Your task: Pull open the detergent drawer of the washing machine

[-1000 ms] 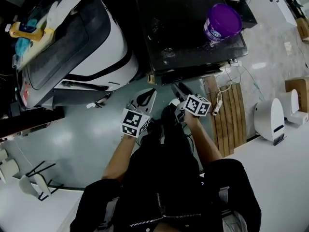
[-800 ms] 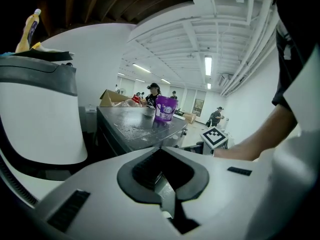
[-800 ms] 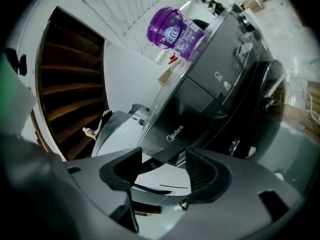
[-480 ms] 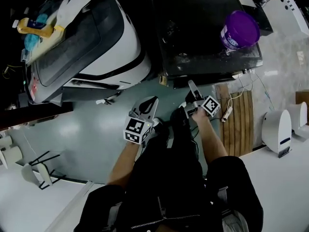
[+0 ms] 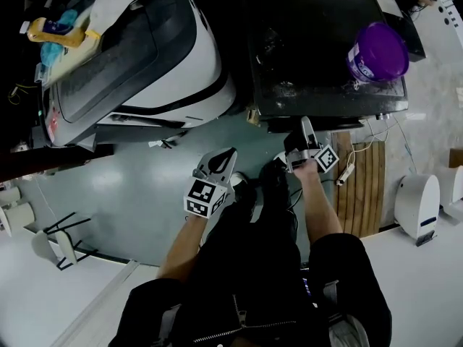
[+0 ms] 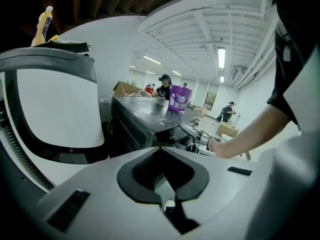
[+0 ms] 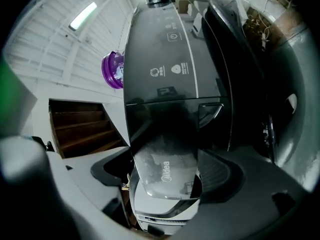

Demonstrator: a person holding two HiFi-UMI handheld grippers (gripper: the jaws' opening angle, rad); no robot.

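The black washing machine point(image 5: 318, 49) stands at the top of the head view. In the right gripper view its glossy front point(image 7: 165, 49) fills the picture, turned on its side. My right gripper point(image 5: 302, 132) is right up at the machine's front. Its jaws are opening, and the drawer front with the Midea label point(image 7: 165, 166) lies between them. I cannot see the pads pressing on it. My left gripper point(image 5: 226, 154) hangs lower left over the floor, away from the machine. It is shut, with nothing in it point(image 6: 161, 151).
A purple detergent tub point(image 5: 376, 53) stands on the black machine's top. To the left is a white and black machine point(image 5: 195, 63) with a yellow bottle point(image 5: 54, 31) and a glove on it. A wooden pallet point(image 5: 358, 179) and a white unit point(image 5: 416, 201) stand at the right.
My right gripper has moved up to the black machine's front and rolled over, and its marker cube has turned aside. The left gripper has shifted only slightly.
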